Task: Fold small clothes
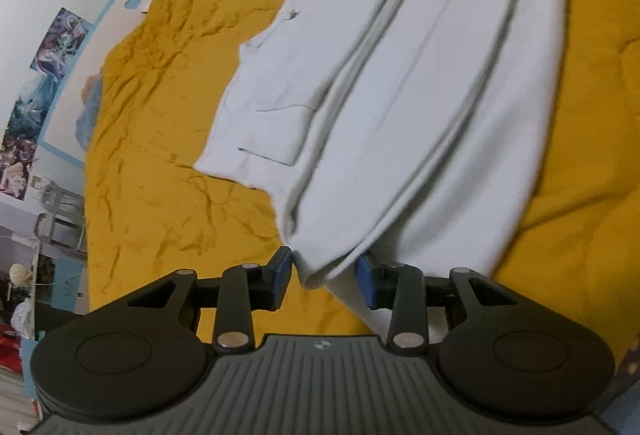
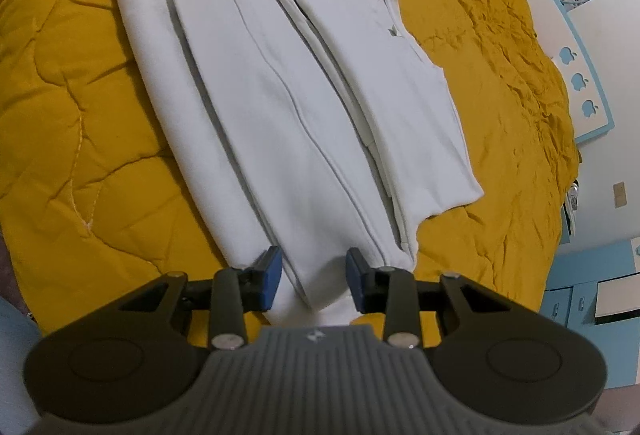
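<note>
A white garment [image 1: 384, 83], folded lengthwise into long layered panels, lies on a mustard-yellow quilt [image 1: 160, 123]. In the left wrist view my left gripper [image 1: 325, 277] is open, its blue pads either side of the garment's near corner, which sits between the jaws. In the right wrist view the same white garment [image 2: 288, 95] stretches away from me over the yellow quilt [image 2: 80, 107]. My right gripper [image 2: 314, 275] is open, with the near end of the garment lying between its blue pads.
The quilt covers a bed beside a pale wall with posters [image 1: 60, 39] and a blue-framed panel [image 2: 580, 67]. Blue drawers [image 2: 592, 295] stand at the right. Shelving and clutter [image 1: 48, 219] sit at the far left.
</note>
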Available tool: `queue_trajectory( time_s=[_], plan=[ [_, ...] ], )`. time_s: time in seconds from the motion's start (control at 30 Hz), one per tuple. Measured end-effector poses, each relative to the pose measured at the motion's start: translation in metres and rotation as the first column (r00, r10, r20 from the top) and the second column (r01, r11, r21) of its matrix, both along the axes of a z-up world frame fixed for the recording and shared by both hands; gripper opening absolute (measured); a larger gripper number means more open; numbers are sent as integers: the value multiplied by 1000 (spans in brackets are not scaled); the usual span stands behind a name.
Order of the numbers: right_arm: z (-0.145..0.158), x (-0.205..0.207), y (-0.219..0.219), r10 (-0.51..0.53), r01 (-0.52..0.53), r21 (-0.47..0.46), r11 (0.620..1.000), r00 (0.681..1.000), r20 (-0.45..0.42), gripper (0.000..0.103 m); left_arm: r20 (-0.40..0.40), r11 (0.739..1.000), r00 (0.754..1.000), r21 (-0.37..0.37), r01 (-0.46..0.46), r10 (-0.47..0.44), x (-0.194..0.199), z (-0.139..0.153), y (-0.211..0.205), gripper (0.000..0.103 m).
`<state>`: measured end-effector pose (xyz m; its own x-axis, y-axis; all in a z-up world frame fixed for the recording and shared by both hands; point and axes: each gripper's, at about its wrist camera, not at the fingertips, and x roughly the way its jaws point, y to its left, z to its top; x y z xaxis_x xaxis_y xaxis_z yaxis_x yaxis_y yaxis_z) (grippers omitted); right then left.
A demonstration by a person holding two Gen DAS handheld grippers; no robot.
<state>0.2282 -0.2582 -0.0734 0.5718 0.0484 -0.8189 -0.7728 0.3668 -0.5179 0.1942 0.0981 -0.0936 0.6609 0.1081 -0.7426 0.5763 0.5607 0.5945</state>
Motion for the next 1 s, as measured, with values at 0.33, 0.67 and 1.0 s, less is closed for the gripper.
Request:
queue_trajectory(
  time_s=[0.33, 0.67, 1.0],
  plan=[
    [1, -12, 1, 46, -46, 5, 999, 999, 4, 33, -44, 960, 985, -218, -173, 168, 35, 21, 7, 17],
    [-13, -17, 11, 91, -90, -40, 995, 996, 13, 34, -170, 803, 911, -432, -411, 375, 59, 39, 31, 16],
    [-35, -26, 2, 134, -117, -143, 983, 984, 117, 29, -164, 818, 919, -419, -394, 358, 47, 39, 28, 16]
  ],
)
